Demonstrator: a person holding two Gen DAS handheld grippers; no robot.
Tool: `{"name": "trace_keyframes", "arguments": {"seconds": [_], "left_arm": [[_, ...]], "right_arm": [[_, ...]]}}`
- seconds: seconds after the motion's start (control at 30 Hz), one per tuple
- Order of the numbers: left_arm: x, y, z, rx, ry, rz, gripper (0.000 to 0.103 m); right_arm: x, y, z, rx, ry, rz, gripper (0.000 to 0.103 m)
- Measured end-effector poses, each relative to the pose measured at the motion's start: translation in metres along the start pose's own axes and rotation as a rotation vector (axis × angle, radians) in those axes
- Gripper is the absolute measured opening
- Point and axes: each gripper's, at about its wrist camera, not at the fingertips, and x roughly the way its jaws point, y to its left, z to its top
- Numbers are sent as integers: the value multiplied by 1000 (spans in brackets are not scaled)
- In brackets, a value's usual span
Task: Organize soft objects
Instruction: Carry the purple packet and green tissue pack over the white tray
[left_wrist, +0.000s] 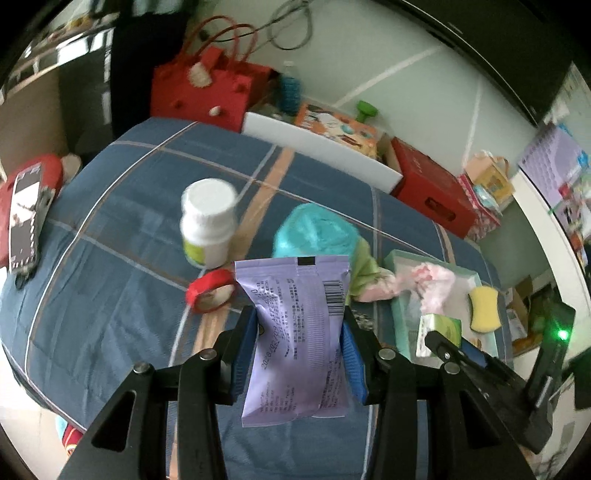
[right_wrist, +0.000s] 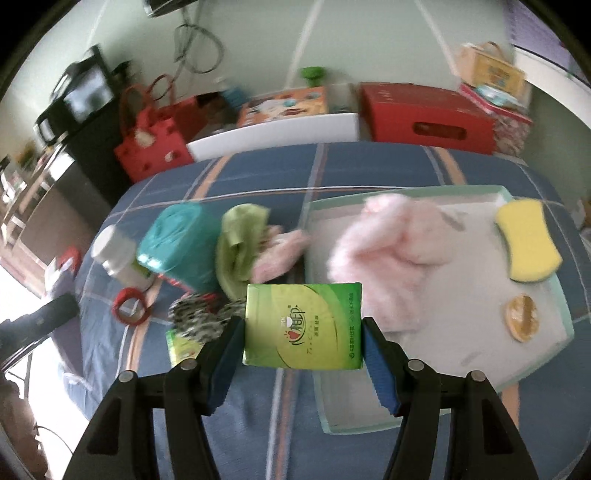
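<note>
The left gripper (left_wrist: 299, 354) jaws squeeze the purple pack (left_wrist: 295, 339); the right gripper (right_wrist: 303, 347) jaws squeeze the green tissue pack (right_wrist: 302, 325). The tray (right_wrist: 406, 195) sits at two o'clock. Both packs could slip loose and fall on the bed (right_wrist: 258, 424).

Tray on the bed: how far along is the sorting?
Done: the tray already holds a pink fluffy cloth, a yellow sponge and a small round piece. In hand: the left claw grips a purple packet, the right claw a green tissue pack. Left: the teal roll and green cloth lie on the bedspread.
</note>
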Motion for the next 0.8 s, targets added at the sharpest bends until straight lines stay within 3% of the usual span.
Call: {"name": "trace_keyframes", "arguments": {"seconds": [0.27, 0.6, 0.8], "left_arm": [[14, -80, 3, 175, 45, -24, 45], [78, -167, -16, 404, 170, -70, 46], [96, -208, -27, 490, 183, -130, 46]], "right_arm": [[-16, -34, 6, 102, -46, -58, 66], [-46, -92, 15, 261, -109, -151, 66], [-53, -136, 25, 390, -115, -222, 66]]}}
